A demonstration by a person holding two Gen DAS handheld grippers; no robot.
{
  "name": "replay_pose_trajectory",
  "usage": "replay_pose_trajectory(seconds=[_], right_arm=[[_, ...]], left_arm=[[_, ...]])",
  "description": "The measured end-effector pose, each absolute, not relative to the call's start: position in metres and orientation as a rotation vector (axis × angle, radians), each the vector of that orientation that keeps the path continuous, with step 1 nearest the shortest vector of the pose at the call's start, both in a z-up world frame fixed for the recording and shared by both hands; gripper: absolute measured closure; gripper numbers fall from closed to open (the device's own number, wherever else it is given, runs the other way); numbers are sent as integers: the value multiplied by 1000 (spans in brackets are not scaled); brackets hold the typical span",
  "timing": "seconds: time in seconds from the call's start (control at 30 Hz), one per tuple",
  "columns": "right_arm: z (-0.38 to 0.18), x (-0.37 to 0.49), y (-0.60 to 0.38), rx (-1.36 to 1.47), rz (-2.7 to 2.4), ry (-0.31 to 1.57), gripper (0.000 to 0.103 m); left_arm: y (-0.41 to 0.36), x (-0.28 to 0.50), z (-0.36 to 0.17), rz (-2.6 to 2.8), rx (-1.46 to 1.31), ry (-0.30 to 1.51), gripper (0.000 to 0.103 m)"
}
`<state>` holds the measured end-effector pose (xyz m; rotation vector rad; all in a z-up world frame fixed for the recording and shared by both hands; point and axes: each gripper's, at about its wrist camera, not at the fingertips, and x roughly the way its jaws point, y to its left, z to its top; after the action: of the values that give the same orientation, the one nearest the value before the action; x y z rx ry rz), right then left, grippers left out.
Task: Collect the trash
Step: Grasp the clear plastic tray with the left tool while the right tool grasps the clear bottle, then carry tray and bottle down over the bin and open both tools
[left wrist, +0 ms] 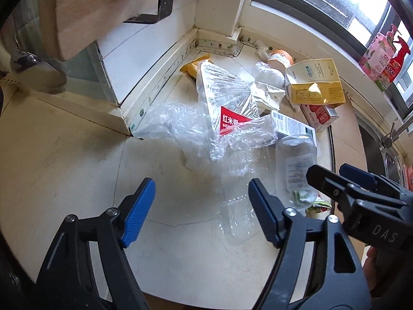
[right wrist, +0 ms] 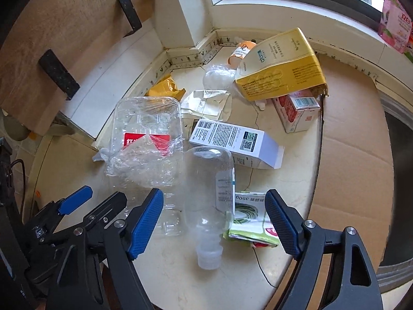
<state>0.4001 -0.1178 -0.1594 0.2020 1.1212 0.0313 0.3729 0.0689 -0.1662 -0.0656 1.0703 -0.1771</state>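
Trash lies scattered on a cream counter [left wrist: 64,168]. A clear tray with a red label [right wrist: 147,126] sits under crumpled plastic film [left wrist: 206,134]. A clear bottle [right wrist: 209,180] lies on its side, cap end toward me, between the open fingers of my right gripper [right wrist: 214,193], and the pads are not pressing on it. A green wrapper [right wrist: 250,217] lies beside it. Behind are a white box [right wrist: 227,139], a yellow and white carton [right wrist: 281,64] and a red carton [right wrist: 294,111]. My left gripper [left wrist: 201,184] stands open over bare counter, just short of the film.
A cardboard sheet [right wrist: 353,155] covers the counter at the right, beside a steel sink [left wrist: 392,165]. A wooden shelf with black brackets [right wrist: 51,51] hangs over the left. An orange bottle [right wrist: 240,53] and a yellow wrapper [right wrist: 165,87] lie by the back wall.
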Motion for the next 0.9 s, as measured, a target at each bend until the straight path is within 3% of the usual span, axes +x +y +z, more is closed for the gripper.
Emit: replay_pose_trajectory(seconds=[0.07,0.17,0.3,0.37,0.4,0.53,0.9], right_arm=[[-171,410,-116,193,23,1142,21],[-186,417,-116,204,36,1183,30],[-197,424,-114,230,74,1211,49],[-198,423,-113,236,78,1206,50],[-197,423,-112,233,80,1199,50],[-188,414,-111,255,119,1163,51],[-143,370,-123,330,185,1083,51]], left_arm=[[68,379,-175,-179,-81,1090,38],[67,384,-188,-188,-103,1118,41],[62,384,-198,-206,-107,1131,52],[58,384,-203,-221,-101,1147,76],[56,384,-205,-236,-108,1157,82],[58,378,-197,-238,-133,1134,92],[65,334,-149,-210,-108,1025,95]])
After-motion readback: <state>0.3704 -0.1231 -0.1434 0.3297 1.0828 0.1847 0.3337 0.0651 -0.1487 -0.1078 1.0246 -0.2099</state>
